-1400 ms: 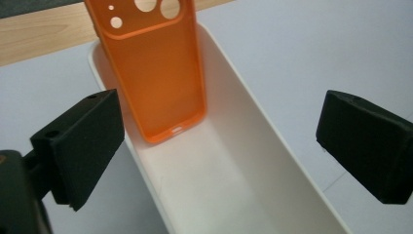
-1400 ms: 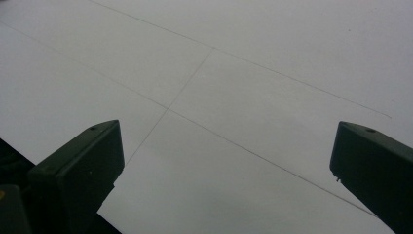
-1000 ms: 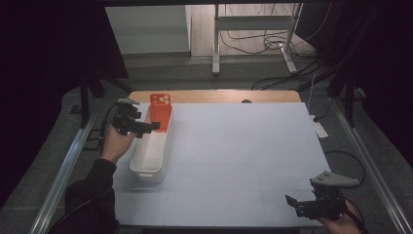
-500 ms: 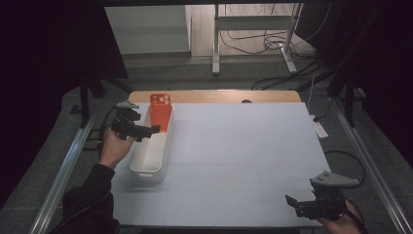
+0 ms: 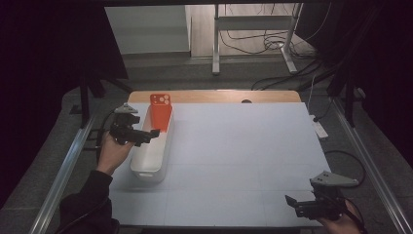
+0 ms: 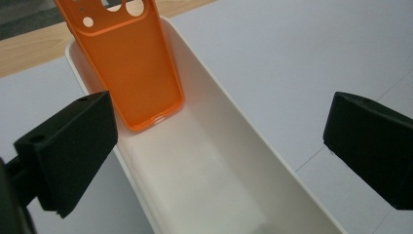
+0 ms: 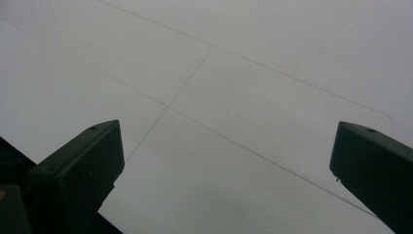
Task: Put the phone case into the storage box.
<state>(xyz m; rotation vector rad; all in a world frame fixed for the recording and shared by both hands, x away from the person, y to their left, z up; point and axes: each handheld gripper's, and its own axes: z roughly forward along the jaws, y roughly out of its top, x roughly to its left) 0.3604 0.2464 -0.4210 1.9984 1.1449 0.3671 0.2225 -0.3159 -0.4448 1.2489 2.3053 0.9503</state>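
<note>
We see an orange phone case (image 6: 131, 73) in a white tray (image 6: 219, 161), black grippers, and a white table (image 5: 243, 151) with thin grey lines.

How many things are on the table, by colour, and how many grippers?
Orange: 1, the phone case leaning in the tray
White: 1, the tray
Black grippers: 2, the left gripper over the tray and the right gripper at the near edge, both open
Total: 4
</note>
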